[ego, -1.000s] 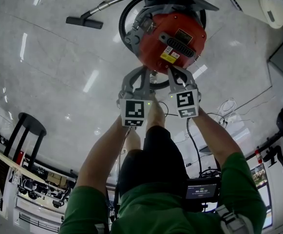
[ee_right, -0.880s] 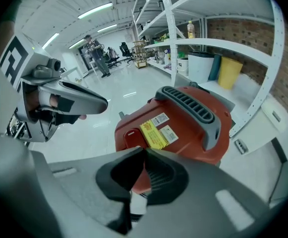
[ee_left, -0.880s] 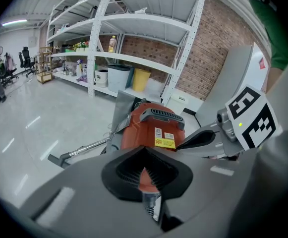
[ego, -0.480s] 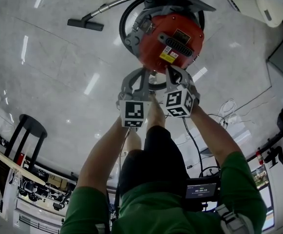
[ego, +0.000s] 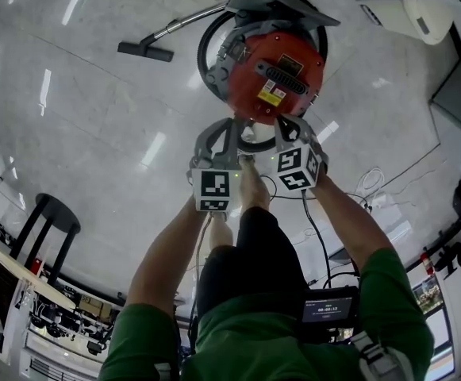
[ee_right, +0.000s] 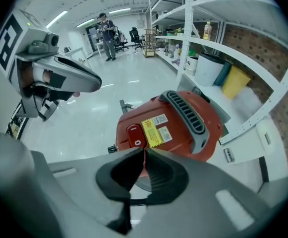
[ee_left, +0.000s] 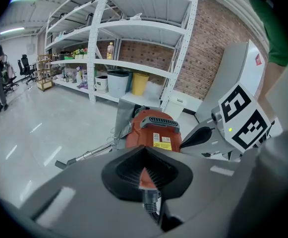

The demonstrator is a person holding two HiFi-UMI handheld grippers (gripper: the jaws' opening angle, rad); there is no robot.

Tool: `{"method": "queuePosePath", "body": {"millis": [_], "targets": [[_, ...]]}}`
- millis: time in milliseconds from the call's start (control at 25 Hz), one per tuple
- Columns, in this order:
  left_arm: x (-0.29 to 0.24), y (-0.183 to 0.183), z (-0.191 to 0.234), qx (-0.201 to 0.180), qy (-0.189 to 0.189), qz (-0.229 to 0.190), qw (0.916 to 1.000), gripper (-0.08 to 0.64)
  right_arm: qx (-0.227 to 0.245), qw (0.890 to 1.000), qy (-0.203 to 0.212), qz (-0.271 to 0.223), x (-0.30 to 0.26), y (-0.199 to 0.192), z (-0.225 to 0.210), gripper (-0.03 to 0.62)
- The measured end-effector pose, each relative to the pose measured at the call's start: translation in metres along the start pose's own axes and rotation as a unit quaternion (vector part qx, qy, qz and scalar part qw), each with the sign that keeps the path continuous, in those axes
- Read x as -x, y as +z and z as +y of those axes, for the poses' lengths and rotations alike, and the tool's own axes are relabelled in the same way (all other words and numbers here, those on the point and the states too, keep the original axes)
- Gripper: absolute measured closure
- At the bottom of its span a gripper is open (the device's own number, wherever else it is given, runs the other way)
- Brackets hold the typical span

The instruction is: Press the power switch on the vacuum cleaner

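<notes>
Head view: the red vacuum cleaner (ego: 276,71) sits on the glossy floor (ego: 79,133), backed against a shelf base. Bare floor spreads wide to its left, past the floor nozzle (ego: 145,51). The left gripper (ego: 228,125) and right gripper (ego: 284,122) hover side by side at its near edge.

Left gripper view: jaws pressed together, empty, short of the casing.

Right gripper view: jaws likewise closed on nothing, tips just under the power switch (ee_right: 133,135).
</notes>
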State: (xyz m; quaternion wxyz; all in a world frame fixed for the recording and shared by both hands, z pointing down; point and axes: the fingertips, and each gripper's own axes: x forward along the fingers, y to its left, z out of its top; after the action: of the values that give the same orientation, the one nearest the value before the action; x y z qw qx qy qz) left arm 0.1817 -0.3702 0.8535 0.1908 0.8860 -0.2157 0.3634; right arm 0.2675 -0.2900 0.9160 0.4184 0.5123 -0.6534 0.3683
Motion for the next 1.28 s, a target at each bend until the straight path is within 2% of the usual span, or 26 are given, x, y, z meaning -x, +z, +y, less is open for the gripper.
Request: {"method": "queuePosePath", "body": {"millis": [280, 640, 800, 960, 1280], "targets": [[0.04, 0.02, -0.002, -0.005, 0.01, -0.015, 0.9998, 0.552, -0.012, 1.0, -0.009, -0.024, 0.047, 0.016, -0.004, 0.586], [0.111, 0.069, -0.007, -0.01, 0.019, -0.069, 0.9974, 0.552, -0.047, 0.995, -0.026, -0.088, 0.136, 0.052, 0.004, 0.586], [0.151, 0.088, -0.01, -0.012, 0.022, -0.096, 0.995, 0.552, -0.075, 0.987, -0.022, -0.141, 0.184, 0.071, 0.013, 0.586], [0.192, 0.1, -0.02, -0.009, 0.019, -0.128, 0.9916, 0.552, -0.098, 0.974, -0.027, -0.201, 0.236, 0.08, 0.02, 0.586], [0.271, 0.117, -0.034, -0.008, 0.01, -0.196, 0.9806, 0.552, -0.112, 0.953, -0.051, -0.276, 0.32, 0.092, 0.054, 0.586]]}}
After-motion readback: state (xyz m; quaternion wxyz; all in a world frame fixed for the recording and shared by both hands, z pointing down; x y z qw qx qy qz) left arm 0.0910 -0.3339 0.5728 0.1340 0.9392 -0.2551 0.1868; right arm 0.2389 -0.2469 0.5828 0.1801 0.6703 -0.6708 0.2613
